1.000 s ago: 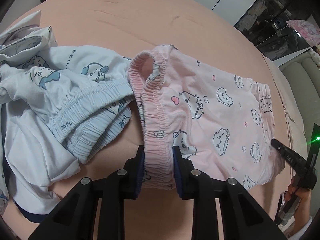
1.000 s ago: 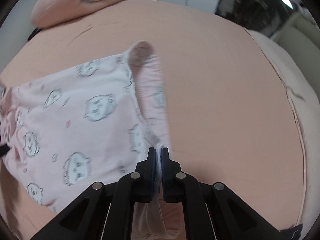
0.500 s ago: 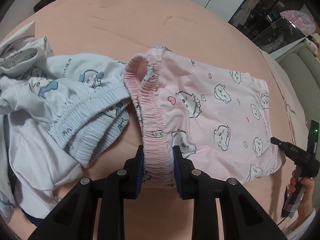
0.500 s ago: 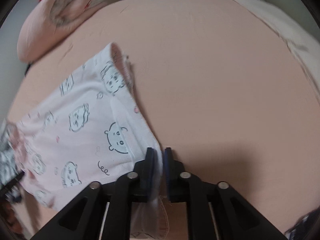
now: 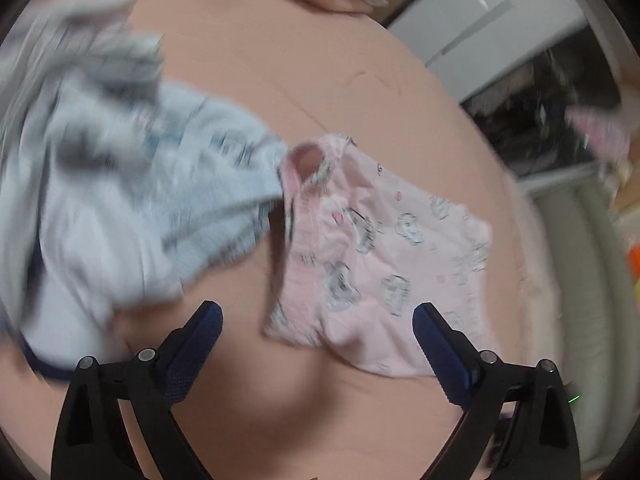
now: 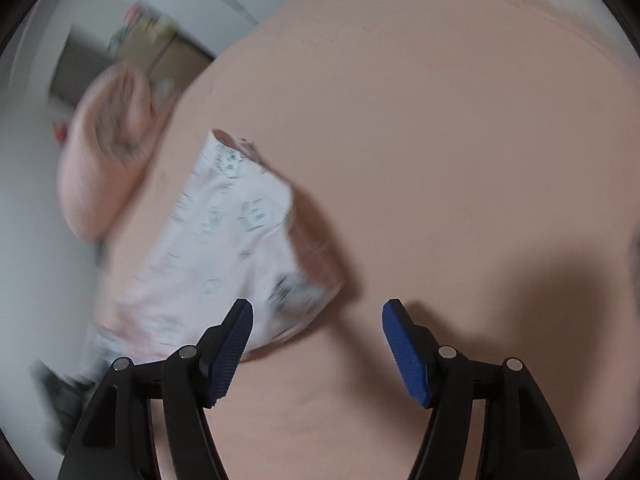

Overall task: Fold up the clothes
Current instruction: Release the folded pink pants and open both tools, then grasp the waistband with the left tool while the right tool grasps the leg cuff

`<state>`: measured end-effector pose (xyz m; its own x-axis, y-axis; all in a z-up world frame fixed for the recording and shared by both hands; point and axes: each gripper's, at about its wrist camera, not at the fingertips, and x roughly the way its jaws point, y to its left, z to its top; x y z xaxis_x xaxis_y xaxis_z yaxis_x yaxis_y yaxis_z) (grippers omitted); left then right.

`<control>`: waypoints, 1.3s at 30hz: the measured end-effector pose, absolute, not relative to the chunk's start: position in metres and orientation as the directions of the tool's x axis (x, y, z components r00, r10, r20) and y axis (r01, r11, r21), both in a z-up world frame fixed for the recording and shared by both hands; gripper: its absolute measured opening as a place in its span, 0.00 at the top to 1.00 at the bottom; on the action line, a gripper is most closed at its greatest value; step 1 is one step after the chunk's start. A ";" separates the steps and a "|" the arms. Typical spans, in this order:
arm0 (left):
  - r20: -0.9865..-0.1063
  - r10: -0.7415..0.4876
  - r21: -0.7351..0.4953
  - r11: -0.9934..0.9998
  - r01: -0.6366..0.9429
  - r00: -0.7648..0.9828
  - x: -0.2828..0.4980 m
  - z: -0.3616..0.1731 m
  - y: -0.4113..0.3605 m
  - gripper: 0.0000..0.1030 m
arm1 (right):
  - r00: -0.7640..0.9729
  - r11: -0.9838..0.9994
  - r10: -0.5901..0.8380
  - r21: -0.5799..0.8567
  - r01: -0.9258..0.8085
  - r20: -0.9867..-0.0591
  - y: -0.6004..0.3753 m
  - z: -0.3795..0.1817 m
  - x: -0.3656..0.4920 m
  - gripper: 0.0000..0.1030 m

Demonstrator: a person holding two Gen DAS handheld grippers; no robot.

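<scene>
- The left gripper (image 5: 316, 322) is hovering with its blue-padded jaws spread wide and holding nothing; the right gripper (image 6: 318, 322) is likewise gaping, with nothing between its pads.
- The pale pink printed cotton shorts (image 5: 376, 264) are lying flat on the peach-coloured bed cover (image 5: 248, 412), just ahead of the left gripper; their near hem is sitting between the two open left fingers, apart from both pads.
- The shorts' long axis is running from the gathered elastic waistband (image 5: 300, 184) at their left end across to the leg hems at the right, so the left gripper is facing the waistband end.
- In the right wrist view the same shorts (image 6: 224, 248) are lying ahead and to the left of the right gripper, its left finger just beside the leg hem; judging by this, each hand is nearest its own end.
- A rumpled heap of light blue and white printed garments (image 5: 120, 200) is touching the waistband on its left and may get caught up in a fold.
- Farther off, a pink pillow (image 6: 104, 168) is resting near the bed's far edge, well apart from the shorts.
</scene>
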<state>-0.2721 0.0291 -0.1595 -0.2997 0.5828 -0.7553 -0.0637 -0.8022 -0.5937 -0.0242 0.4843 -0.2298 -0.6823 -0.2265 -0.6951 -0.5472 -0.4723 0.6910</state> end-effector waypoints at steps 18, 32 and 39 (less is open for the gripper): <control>-0.675 0.687 -0.725 -0.684 0.073 -0.269 -0.225 -0.199 0.052 0.06 | -0.719 -0.331 -0.291 0.771 -0.544 -0.631 0.454 -0.257 -0.026 0.33; -0.627 0.714 -0.772 -0.623 0.125 -0.311 -0.258 -0.210 0.068 0.04 | -0.783 -0.271 -0.269 0.824 -0.498 -0.561 0.475 -0.259 -0.046 0.28; -0.606 0.733 -0.794 -0.582 0.177 -0.308 -0.280 -0.213 0.077 0.01 | -0.799 -0.210 -0.259 0.839 -0.501 -0.542 0.486 -0.261 -0.066 0.26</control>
<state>-0.2799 0.0767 -0.2135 -0.3084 0.7329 -0.6065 0.1766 -0.5823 -0.7935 -0.0661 0.4856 -0.2614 -0.7993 -0.2587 -0.5423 -0.5014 -0.2102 0.8393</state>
